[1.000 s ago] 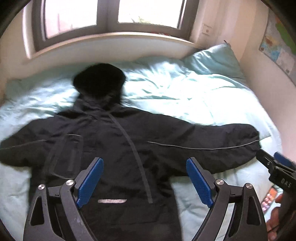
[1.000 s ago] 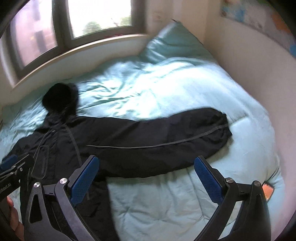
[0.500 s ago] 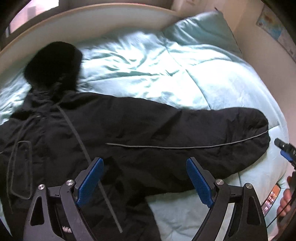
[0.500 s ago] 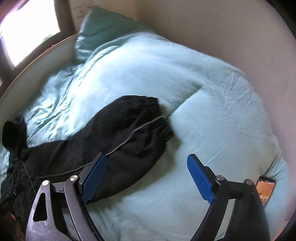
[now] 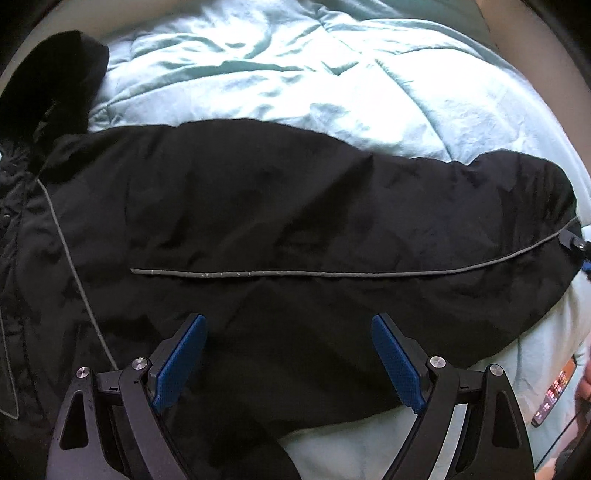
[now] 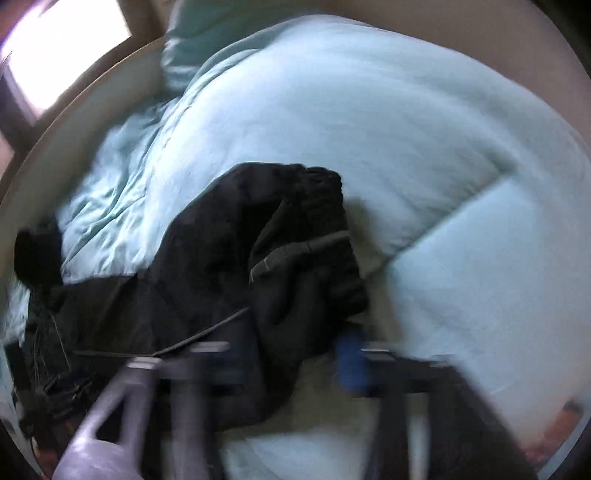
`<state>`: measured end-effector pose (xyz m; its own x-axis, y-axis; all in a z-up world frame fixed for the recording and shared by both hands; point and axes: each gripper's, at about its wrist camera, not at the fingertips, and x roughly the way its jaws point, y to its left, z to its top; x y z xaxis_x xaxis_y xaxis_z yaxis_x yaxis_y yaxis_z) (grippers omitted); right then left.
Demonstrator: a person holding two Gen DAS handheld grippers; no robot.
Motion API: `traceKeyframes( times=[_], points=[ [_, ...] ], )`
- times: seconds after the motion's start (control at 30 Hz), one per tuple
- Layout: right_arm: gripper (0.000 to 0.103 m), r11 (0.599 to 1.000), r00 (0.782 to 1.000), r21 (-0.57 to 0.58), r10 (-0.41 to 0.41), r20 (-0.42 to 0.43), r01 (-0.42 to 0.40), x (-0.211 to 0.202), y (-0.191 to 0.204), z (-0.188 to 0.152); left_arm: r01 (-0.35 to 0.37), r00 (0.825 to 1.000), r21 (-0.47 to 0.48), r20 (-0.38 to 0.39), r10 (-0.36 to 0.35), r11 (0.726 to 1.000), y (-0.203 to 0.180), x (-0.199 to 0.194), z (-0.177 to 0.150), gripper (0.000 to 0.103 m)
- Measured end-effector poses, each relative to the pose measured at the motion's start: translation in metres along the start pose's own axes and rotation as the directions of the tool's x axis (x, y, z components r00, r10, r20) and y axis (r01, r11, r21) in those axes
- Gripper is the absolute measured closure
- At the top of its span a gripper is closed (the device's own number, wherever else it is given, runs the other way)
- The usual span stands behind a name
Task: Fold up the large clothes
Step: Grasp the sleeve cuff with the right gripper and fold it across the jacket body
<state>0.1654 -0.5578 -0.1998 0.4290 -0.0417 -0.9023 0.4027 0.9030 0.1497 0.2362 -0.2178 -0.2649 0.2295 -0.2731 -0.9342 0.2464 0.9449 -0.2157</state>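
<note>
The left gripper (image 5: pixel 288 358) has its jaws spread wide, and they hold nothing; its blue pads (image 5: pixel 180 360) hang over the black jacket (image 5: pixel 277 221), near the underside of the sleeve. Whether the pads touch the cloth cannot be told.

The jacket lies spread on the light blue duvet (image 5: pixel 332 81) of the bed. Its sleeve (image 5: pixel 443 229) reaches out toward the right in the left wrist view, with a thin grey stripe (image 5: pixel 295 274) along it. The hood (image 5: pixel 51 77) is at the far left, near the bed's upper edge.

The right gripper (image 6: pixel 295 369) is strongly blurred. One blue pad (image 6: pixel 351 365) shows beside the crumpled sleeve cuff (image 6: pixel 314 229), and black cloth lies between the two fingers, but whether the jaws are clenched on it cannot be told. In the left wrist view, a tip of this gripper sits at the cuff end.

Beyond the cuff the duvet is open up to the beige wall (image 6: pixel 443 22). A phone (image 5: pixel 554 391) lies on the duvet near the bed's right edge, below the sleeve.
</note>
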Motion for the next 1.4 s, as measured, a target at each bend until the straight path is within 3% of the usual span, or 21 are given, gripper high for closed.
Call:
traceKeyframes(
  times=[0.07,0.17,0.27,0.33,0.4,0.5,0.7,0.77,0.97,1.2,1.4],
  points=[
    [0.078,0.999,0.996,-0.001,0.050,0.071,-0.050,-0.026,0.004,-0.001,0.002,1.000,-0.014,0.000,-0.002,1.000,0.007,0.003,0.000,0.012],
    [0.079,1.000,0.994,0.004,-0.022,0.111,0.022,-0.042,0.002,-0.005,0.001,1.000,-0.036,0.002,-0.001,0.999,0.015,0.010,-0.002,0.012],
    [0.080,0.996,0.996,0.033,-0.085,0.017,0.084,-0.008,-0.010,-0.008,-0.041,0.997,-0.010,-0.065,0.040,0.999,0.014,0.034,-0.002,0.012],
    [0.080,0.990,0.990,0.029,-0.136,-0.048,0.137,0.017,-0.011,-0.012,-0.071,0.995,0.035,-0.069,0.073,0.997,0.008,0.035,-0.002,0.012],
    [0.080,0.987,0.986,0.012,-0.159,-0.055,0.160,0.017,-0.005,-0.010,-0.038,0.998,0.039,-0.058,0.040,0.999,0.008,0.019,-0.003,0.014],
    [0.082,0.994,0.994,-0.042,-0.105,-0.003,0.105,-0.012,0.024,-0.007,0.042,0.999,0.003,0.005,-0.042,0.999,0.023,-0.026,-0.008,0.018],
    [0.083,0.974,0.995,-0.212,0.087,0.046,-0.076,-0.061,0.125,-0.020,0.096,0.978,-0.044,0.188,-0.086,0.994,0.081,-0.125,-0.028,0.018],
    [0.083,0.948,0.990,-0.293,0.139,0.032,-0.124,-0.064,0.177,-0.032,0.096,0.972,-0.066,0.222,-0.079,0.993,0.108,-0.149,-0.036,0.018],
    [0.084,0.846,0.979,-0.496,0.195,-0.051,-0.195,-0.050,0.322,-0.083,0.035,0.960,-0.154,0.280,0.009,0.988,0.197,-0.194,-0.061,0.018],
    [0.084,0.703,0.973,-0.673,0.175,-0.150,-0.230,-0.021,0.458,-0.165,-0.082,0.948,-0.284,0.273,0.162,0.955,0.292,-0.209,-0.110,0.018],
    [0.084,0.628,0.964,-0.734,0.115,-0.239,-0.257,0.032,0.533,-0.213,-0.103,0.944,-0.420,0.243,0.221,0.902,0.357,-0.214,-0.150,0.018]
  ],
)
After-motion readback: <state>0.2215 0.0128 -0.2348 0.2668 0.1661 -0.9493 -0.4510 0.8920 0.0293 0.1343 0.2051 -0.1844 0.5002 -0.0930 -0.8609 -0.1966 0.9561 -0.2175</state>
